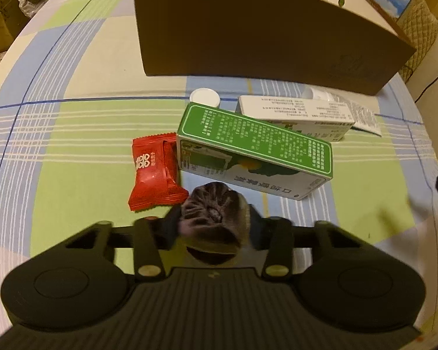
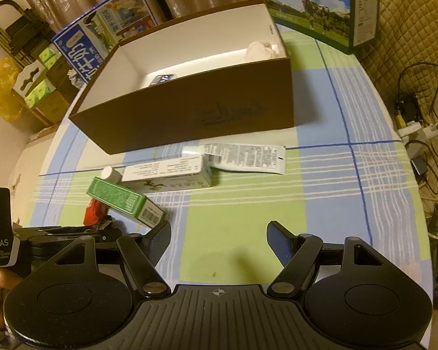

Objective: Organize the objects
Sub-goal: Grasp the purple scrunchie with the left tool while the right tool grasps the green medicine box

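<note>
Left hand-held gripper [image 1: 214,227] clamped on dark ridged lump [image 1: 211,213] low over bench [image 1: 81,183], beside red packet [image 1: 156,172] and green box [image 1: 257,151]. I judge grip shallow; lump may slip before reaching brown box [image 2: 189,110]. Right hand-held gripper [image 2: 219,243] apart, empty.
</note>
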The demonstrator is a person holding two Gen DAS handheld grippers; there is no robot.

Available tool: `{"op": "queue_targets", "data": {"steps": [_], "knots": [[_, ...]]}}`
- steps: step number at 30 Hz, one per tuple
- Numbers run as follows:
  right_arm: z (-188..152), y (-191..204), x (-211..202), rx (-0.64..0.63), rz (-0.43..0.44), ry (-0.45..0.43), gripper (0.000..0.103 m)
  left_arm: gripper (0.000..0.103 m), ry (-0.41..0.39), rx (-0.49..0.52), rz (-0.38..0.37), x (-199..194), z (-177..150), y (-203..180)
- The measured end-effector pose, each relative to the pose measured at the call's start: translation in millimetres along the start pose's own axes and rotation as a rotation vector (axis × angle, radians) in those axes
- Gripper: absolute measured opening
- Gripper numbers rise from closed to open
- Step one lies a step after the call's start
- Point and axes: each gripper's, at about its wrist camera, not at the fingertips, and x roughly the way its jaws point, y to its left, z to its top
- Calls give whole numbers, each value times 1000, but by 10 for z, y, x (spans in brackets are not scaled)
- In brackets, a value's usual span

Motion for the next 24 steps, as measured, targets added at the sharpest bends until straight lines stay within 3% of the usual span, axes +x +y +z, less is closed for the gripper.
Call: {"op": "queue_targets", "data": {"steps": [3,12,24], "knots": [[11,58,14,-19,35,-12,71,26,-13,-2,-5,-85,-15,47],[36,419,259,-161,143,-26,71,25,-66,-43,50,-457,-94,329],[54,947,910,-501,199,-26,70,25,-93,-214,161,-748,-284,947]]}}
